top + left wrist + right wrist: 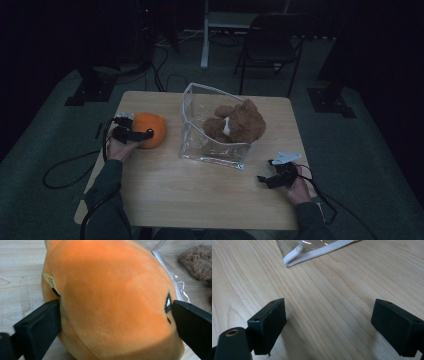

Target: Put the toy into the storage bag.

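Observation:
An orange plush toy (150, 129) lies at the left of the wooden table (200, 195). My left gripper (136, 128) reaches over it from the left. In the left gripper view the orange plush (112, 297) sits between the two black jaws of my left gripper (116, 317), which stand wide at its two sides, by a paper tag and a black eye, without squeezing it. My right gripper (265, 178) rests low over the table at the front right. Its jaws are spread in the right gripper view, with bare wood between them (329, 322).
A clear soft-walled container (210, 150) stands mid-table with a brown teddy (240, 122) inside; its white-edged rim (317, 252) lies ahead of my right gripper. A chair (270, 45) and stand legs are on the floor beyond the table.

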{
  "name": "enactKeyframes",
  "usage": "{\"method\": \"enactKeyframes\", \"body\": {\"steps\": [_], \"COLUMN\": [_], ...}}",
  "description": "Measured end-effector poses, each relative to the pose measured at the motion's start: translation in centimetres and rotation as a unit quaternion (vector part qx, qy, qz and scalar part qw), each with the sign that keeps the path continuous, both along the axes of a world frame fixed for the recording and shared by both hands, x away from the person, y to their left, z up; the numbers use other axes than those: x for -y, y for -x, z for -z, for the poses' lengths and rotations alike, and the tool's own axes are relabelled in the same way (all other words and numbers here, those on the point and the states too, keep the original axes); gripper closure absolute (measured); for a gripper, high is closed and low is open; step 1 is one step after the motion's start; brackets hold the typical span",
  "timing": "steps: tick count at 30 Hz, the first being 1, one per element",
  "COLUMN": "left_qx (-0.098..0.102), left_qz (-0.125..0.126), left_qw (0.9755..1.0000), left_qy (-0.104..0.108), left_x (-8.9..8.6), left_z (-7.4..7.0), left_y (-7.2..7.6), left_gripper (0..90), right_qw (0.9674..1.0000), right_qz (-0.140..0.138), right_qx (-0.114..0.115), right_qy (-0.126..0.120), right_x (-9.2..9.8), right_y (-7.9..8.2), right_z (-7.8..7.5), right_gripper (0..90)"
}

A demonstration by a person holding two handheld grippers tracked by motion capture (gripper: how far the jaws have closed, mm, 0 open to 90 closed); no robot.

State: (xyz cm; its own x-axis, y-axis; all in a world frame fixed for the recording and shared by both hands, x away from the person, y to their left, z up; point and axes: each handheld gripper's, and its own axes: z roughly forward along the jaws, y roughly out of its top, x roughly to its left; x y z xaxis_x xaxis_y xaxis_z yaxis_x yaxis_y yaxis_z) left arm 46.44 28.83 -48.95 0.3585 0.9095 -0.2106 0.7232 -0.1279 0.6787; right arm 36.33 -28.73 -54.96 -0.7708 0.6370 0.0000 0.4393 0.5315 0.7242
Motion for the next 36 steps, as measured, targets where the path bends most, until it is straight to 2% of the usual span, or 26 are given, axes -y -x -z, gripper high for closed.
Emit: {"method": "enactKeyframes", "body": {"steps": [2,8,10,13,19,24,36], "left_qx": [0.006,0.024,0.031,0.041,0.053,0.066,0.090], "left_qz": [0.001,0.017,0.021,0.020,0.017,0.017,0.024], "left_qw": [0.9999,0.9985,0.9980,0.9981,0.9981,0.9975,0.9956], "left_qy": [-0.011,-0.046,-0.051,-0.042,-0.026,-0.020,-0.016], "left_x": [0.1,0.8,0.9,0.9,0.8,1.0,1.1], "left_z": [-0.2,-1.0,-1.2,-1.5,-1.9,-2.5,-4.1], "left_y": [0.2,0.6,0.8,0.9,1.1,1.4,1.9], "left_gripper": [7.8,32.2,38.4,43.6,46.4,47.4,47.4], "right_qw": [1.0000,1.0000,1.0000,1.0000,1.0000,1.0000,1.0000], "right_qz": [0.000,0.000,0.000,0.000,0.000,0.000,0.000], "right_qx": [0.000,0.000,0.000,0.000,0.000,0.000,0.000], "right_qy": [0.000,0.000,0.000,0.000,0.000,0.000,0.000], "right_x": [0.0,0.0,0.0,0.0,0.0,0.0,0.0], "right_y": [0.0,0.0,0.0,0.0,0.0,0.0,0.0], "right_z": [0.0,0.0,0.0,0.0,0.0,0.0,0.0], "right_gripper": [12.0,12.0,12.0,12.0,12.0,12.0,12.0]}}
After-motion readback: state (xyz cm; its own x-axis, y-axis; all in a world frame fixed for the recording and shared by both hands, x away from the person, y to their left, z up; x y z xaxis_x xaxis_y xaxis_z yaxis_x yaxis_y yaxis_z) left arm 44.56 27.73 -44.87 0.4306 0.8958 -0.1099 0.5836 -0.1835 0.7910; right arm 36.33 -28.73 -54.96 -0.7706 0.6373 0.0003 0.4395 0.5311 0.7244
